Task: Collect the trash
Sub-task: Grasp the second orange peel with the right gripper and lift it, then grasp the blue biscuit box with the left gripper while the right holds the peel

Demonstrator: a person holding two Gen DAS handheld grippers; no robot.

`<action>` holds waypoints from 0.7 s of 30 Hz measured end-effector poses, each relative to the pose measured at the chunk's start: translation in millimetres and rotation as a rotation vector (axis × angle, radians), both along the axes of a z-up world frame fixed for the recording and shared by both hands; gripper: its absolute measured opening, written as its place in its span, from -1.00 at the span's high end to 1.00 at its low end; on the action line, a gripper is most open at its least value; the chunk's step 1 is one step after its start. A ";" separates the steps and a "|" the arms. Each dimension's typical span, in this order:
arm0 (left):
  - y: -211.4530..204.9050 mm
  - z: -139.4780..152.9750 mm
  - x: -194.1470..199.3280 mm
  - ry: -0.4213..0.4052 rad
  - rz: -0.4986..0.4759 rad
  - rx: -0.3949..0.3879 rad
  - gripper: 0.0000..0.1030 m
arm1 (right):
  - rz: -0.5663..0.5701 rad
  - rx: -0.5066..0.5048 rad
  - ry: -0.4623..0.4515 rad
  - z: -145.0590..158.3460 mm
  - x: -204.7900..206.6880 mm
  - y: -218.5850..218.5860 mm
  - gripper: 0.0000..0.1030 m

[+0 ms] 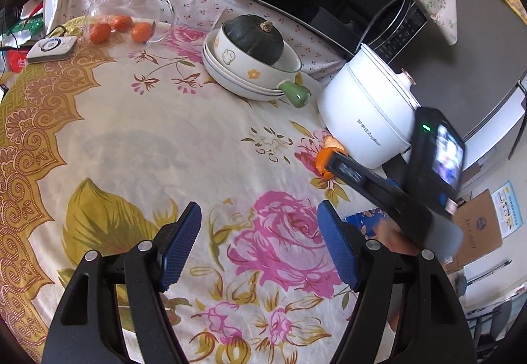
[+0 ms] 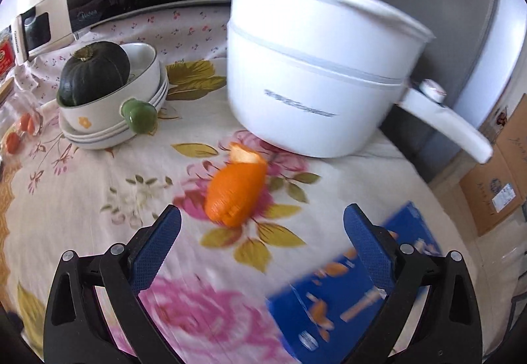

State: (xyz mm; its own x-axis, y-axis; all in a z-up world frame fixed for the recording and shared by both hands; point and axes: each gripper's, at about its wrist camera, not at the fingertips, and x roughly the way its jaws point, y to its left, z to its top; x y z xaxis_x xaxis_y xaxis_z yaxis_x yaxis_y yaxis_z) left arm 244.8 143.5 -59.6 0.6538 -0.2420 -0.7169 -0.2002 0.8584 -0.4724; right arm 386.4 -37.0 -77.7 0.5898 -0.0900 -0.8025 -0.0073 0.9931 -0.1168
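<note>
My right gripper (image 2: pixel 262 222) hangs over the floral counter (image 2: pixel 82 193) with fingers spread and empty, an orange peel (image 2: pixel 235 193) lying just ahead between them, near the white pot (image 2: pixel 313 74). My left gripper (image 1: pixel 260 229) is likewise released over bare cloth, holding nothing.

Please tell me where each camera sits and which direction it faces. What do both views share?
Left wrist: on the left hand-held gripper, angled down at the floral tablecloth; its open blue fingers and the right hand-held gripper show.
Right wrist: on the right hand-held gripper, angled down at the orange peel; open fingers show.
Shared: peel, white electric pot, squash bowl.
</note>
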 end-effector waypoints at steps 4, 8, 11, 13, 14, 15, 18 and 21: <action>3.7 1.2 0.0 0.004 -0.007 -0.026 -0.39 | -0.008 0.025 0.040 -15.5 18.9 8.9 -0.84; 5.0 2.6 -0.8 -0.001 -0.011 -0.033 -0.39 | -0.023 0.042 0.091 -31.4 33.3 10.4 -0.75; 3.1 1.2 -0.6 0.004 -0.021 -0.037 -0.39 | -0.017 0.066 0.120 -40.2 41.0 9.7 -0.52; 2.0 0.4 -0.1 0.007 -0.026 -0.038 -0.39 | -0.006 0.109 0.140 -44.3 44.8 7.7 -0.41; 2.1 -0.1 0.0 0.008 -0.026 -0.040 -0.39 | -0.003 0.124 0.151 -46.4 46.9 6.8 -0.29; 2.0 -0.6 0.1 0.009 -0.025 -0.041 -0.39 | -0.002 0.129 0.153 -47.9 48.4 5.8 -0.26; 1.8 -2.3 0.8 0.014 -0.027 -0.044 -0.39 | 0.010 0.120 0.140 -47.9 50.4 5.8 0.11; -0.3 -4.2 1.5 0.021 -0.035 -0.046 -0.39 | 0.020 0.126 0.141 -46.3 51.0 4.5 0.46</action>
State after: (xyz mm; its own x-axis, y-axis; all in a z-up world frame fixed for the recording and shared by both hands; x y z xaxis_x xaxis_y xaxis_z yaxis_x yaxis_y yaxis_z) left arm 246.3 143.2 -63.8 0.6297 -0.2972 -0.7177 -0.1808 0.8424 -0.5076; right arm 437.4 -32.5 -124.0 0.4714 0.0265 -0.8815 -0.0344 0.9993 0.0116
